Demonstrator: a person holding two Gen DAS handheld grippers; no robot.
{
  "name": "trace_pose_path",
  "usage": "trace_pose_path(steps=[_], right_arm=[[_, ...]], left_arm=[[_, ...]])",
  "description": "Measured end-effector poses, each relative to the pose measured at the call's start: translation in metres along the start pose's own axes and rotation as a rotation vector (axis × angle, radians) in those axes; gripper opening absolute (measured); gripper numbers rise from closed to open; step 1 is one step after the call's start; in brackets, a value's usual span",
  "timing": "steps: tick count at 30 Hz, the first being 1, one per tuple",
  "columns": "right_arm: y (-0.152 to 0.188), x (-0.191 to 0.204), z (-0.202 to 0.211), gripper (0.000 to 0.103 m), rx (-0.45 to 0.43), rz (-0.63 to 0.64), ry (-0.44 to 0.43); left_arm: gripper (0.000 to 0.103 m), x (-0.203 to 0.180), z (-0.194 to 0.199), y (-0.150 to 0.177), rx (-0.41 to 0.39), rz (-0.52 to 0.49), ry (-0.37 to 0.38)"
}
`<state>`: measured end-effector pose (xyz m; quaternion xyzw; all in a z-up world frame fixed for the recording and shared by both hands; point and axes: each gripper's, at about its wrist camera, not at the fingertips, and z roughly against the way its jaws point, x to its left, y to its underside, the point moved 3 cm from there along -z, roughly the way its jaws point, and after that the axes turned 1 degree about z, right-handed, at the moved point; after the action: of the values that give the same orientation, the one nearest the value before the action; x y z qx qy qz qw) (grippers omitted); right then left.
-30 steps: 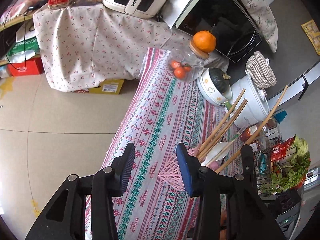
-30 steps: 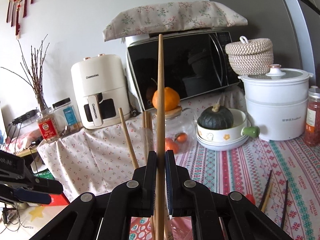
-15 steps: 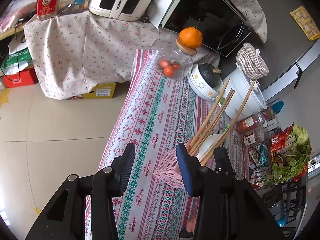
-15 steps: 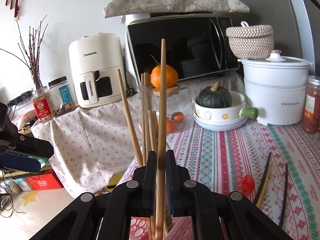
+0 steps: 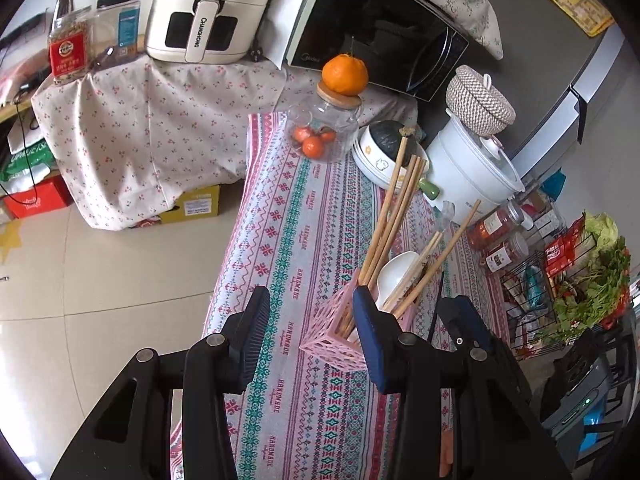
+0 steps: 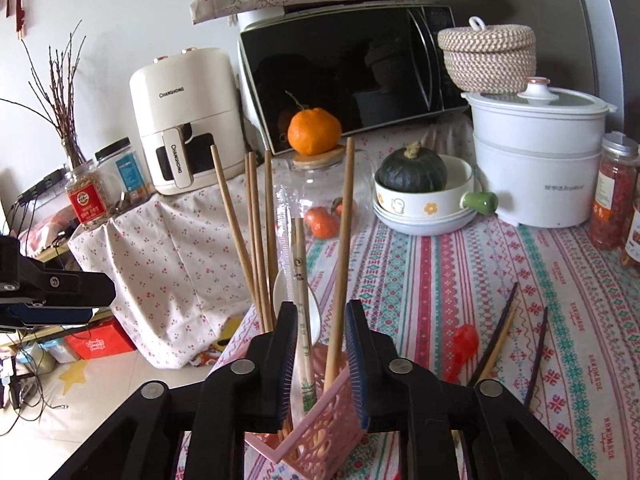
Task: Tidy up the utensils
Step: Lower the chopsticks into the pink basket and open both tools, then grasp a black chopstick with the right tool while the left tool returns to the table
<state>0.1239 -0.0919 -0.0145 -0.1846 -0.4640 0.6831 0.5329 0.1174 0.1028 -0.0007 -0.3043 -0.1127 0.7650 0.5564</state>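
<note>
A pink lattice utensil holder [image 5: 334,330] [image 6: 320,420] stands on the patterned tablecloth and holds several wooden chopsticks [image 5: 394,216] [image 6: 256,236] and a white spoon [image 5: 394,276]. My right gripper [image 6: 322,344] is open right above the holder, and one wooden chopstick [image 6: 342,248] stands free in the holder between its fingers. That gripper also shows in the left wrist view [image 5: 460,320]. My left gripper [image 5: 310,316] is open and empty, just left of the holder. Dark chopsticks [image 6: 500,332] and a red spoon [image 6: 464,340] lie on the cloth to the right.
Behind stand a glass jar with an orange on top [image 5: 326,128], a bowl with a green squash [image 6: 416,188], a white cooker [image 6: 540,164], a microwave [image 6: 352,76], an air fryer [image 5: 208,12] and spice jars [image 6: 616,192]. The table's left edge drops to the floor [image 5: 100,260].
My right gripper has opened and let go of the wooden chopstick, which now stands in the pink holder. The left gripper stays open and has shifted its view a little.
</note>
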Motion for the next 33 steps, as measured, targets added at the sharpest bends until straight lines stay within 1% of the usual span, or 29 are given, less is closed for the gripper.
trace_pose_path(steps=[1, 2, 5, 8, 11, 12, 15, 18, 21, 23, 24, 30, 33], right_arm=[[-0.003, -0.004, 0.003, 0.031, 0.019, -0.008, -0.008], [-0.006, -0.007, 0.005, 0.032, 0.043, -0.014, -0.005], [-0.013, -0.022, 0.011, 0.032, 0.13, -0.018, 0.003], [-0.013, -0.044, 0.018, 0.034, 0.214, -0.027, 0.037], [-0.004, -0.076, 0.02, 0.042, 0.307, -0.114, 0.056], [0.002, -0.088, 0.019, 0.042, 0.332, -0.155, 0.06], [0.021, -0.123, 0.013, 0.043, 0.401, -0.266, 0.121], [0.037, -0.141, 0.006, 0.043, 0.483, -0.317, 0.138], [0.041, -0.147, 0.002, 0.043, 0.511, -0.32, 0.133], [0.042, -0.151, 0.0, 0.043, 0.522, -0.328, 0.145], [0.043, -0.153, -0.001, 0.043, 0.527, -0.335, 0.149], [0.054, -0.161, -0.015, 0.043, 0.594, -0.374, 0.157], [0.054, -0.168, -0.021, 0.043, 0.603, -0.387, 0.17]], left_arm=[[0.045, -0.003, 0.001, 0.002, 0.001, -0.011, 0.004], [0.045, -0.007, 0.002, 0.003, 0.002, -0.023, 0.009], [0.045, -0.022, 0.006, 0.01, -0.005, -0.078, 0.008], [0.045, -0.038, 0.007, 0.019, -0.008, -0.134, 0.003], [0.045, -0.054, 0.003, 0.029, 0.008, -0.178, 0.007], [0.046, -0.058, 0.001, 0.032, 0.017, -0.189, 0.005], [0.046, -0.07, -0.008, 0.041, 0.042, -0.216, -0.005], [0.046, -0.081, -0.012, 0.048, 0.052, -0.247, -0.011], [0.046, -0.095, -0.015, 0.053, 0.055, -0.277, -0.007], [0.051, -0.103, -0.017, 0.057, 0.057, -0.295, -0.004], [0.051, -0.107, -0.018, 0.059, 0.059, -0.303, -0.003], [0.051, -0.121, -0.028, 0.066, 0.079, -0.324, -0.004], [0.051, -0.123, -0.031, 0.065, 0.082, -0.322, -0.005]])
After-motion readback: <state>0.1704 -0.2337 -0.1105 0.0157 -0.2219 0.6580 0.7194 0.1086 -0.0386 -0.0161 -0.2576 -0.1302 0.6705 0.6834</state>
